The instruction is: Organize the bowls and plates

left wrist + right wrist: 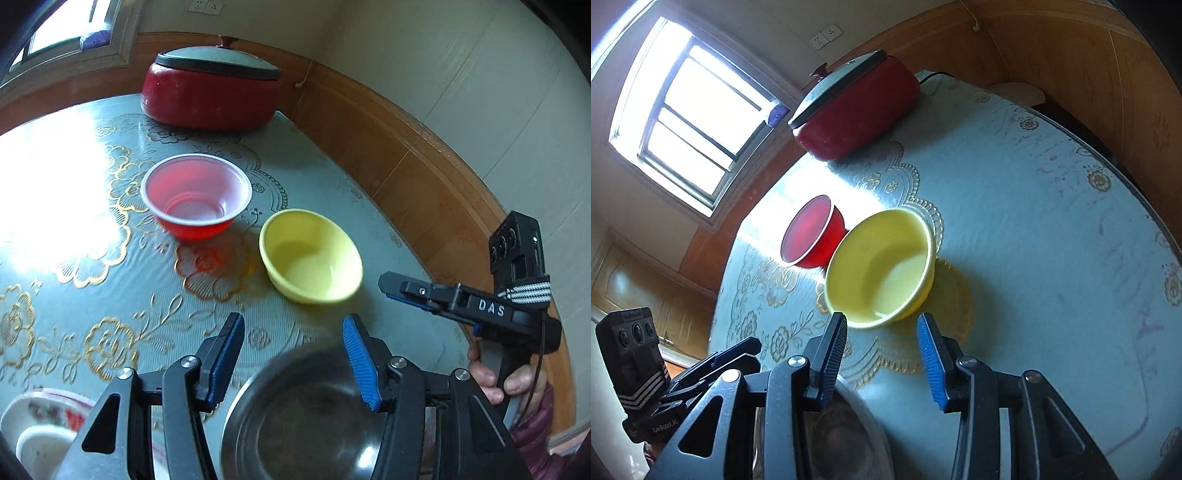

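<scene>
A round table (pixel 388 229) wears a pale blue-green cloth printed with gold flowers, and strong light from the window (pixel 690 122) washes out the cloth on the window side of the yellow bowl (pixel 310 256). That yellow bowl stands upright near the middle of the cloth. The red bowl (pixel 195 199), with a white rim, sits just beside it toward the window, and past both, at the table's far edge, is a red pot (pixel 210 96) under a grey lid. Wood panelling runs along the lower wall behind the yellow bowl, with pale wall and a socket (pixel 207 5) above. On the near side of the yellow bowl lies a metal bowl (pixel 303 417), blurred. The left gripper (pixel 293 362) hovers over it with its fingers spread wide, holding nothing. The right gripper (pixel 882 354) is likewise spread and empty, pointing at the yellow bowl's near rim. A white dish (pixel 40 424) shows at the table's near edge.
</scene>
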`<state>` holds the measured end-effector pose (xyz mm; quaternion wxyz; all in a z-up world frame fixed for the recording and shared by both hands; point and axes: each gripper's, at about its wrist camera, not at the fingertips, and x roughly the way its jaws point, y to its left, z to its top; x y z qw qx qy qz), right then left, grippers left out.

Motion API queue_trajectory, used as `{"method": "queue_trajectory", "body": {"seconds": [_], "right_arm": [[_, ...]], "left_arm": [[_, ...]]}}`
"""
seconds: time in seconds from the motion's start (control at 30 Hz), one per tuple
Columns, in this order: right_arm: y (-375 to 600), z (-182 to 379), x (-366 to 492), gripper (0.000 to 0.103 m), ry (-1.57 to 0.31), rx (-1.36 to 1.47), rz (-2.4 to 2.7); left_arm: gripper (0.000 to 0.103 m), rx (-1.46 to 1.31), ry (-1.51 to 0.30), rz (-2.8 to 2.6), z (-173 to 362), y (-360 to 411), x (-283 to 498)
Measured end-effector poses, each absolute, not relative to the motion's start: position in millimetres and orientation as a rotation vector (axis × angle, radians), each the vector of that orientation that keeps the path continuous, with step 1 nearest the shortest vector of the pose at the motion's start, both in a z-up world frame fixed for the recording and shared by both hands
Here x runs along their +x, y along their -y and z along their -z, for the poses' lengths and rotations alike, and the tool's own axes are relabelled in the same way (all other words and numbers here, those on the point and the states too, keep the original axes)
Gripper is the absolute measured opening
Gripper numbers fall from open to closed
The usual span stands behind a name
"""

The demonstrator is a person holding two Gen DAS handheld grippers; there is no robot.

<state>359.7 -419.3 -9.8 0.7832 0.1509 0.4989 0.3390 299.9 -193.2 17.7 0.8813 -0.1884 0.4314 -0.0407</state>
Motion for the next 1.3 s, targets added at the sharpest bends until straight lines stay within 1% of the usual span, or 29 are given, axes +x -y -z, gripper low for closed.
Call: {"method": "queue_trajectory", "body": {"seconds": [0.07, 0.23, 0.3, 0.33, 0.37, 0.4, 0.43, 0.7, 0.9, 1.1, 1.3], "right_arm": [[416, 14, 370, 0.038, -1.087, 0.329, -0.719], [411, 26, 392, 0.032, -1.113, 0.327, -0.688], [408, 30, 399, 0.026, -1.117, 0.316, -0.684], [405, 33, 401, 0.023, -1.119, 0.306, -0.683], [403, 35, 402, 0.017, -1.122, 0.296, -0.682], [402, 37, 403, 0.013, -1.123, 0.294, -0.686], [400, 38, 402, 0.012, -1.124, 0.293, -0.695], [408, 31, 397, 0.011, -1.099, 0.305, -0.706], [414, 18, 382, 0.011, -1.073, 0.315, -0.722], [418, -1, 358, 0.013, -1.034, 0.323, -0.751], [417, -13, 327, 0.013, -1.012, 0.301, -0.781]], "left_arm": [[0.056, -0.413, -0.922, 0.088, -13, 192, 318], [0.055, -0.468, -0.963, 0.075, 1, 187, 351], [0.055, -0.468, -0.961, 0.079, 4, 188, 361], [0.052, -0.463, -0.96, 0.077, 6, 188, 366], [0.05, -0.46, -0.964, 0.076, 9, 189, 370], [0.046, -0.46, -0.973, 0.078, 13, 189, 374], [0.045, -0.46, -0.981, 0.082, 16, 190, 377], [0.045, -0.406, -0.936, 0.104, 9, 202, 366], [0.048, -0.401, -0.895, 0.116, -3, 205, 347], [0.051, -0.4, -0.826, 0.148, -25, 207, 316], [0.054, -0.409, -0.784, 0.167, -35, 210, 280]]}}
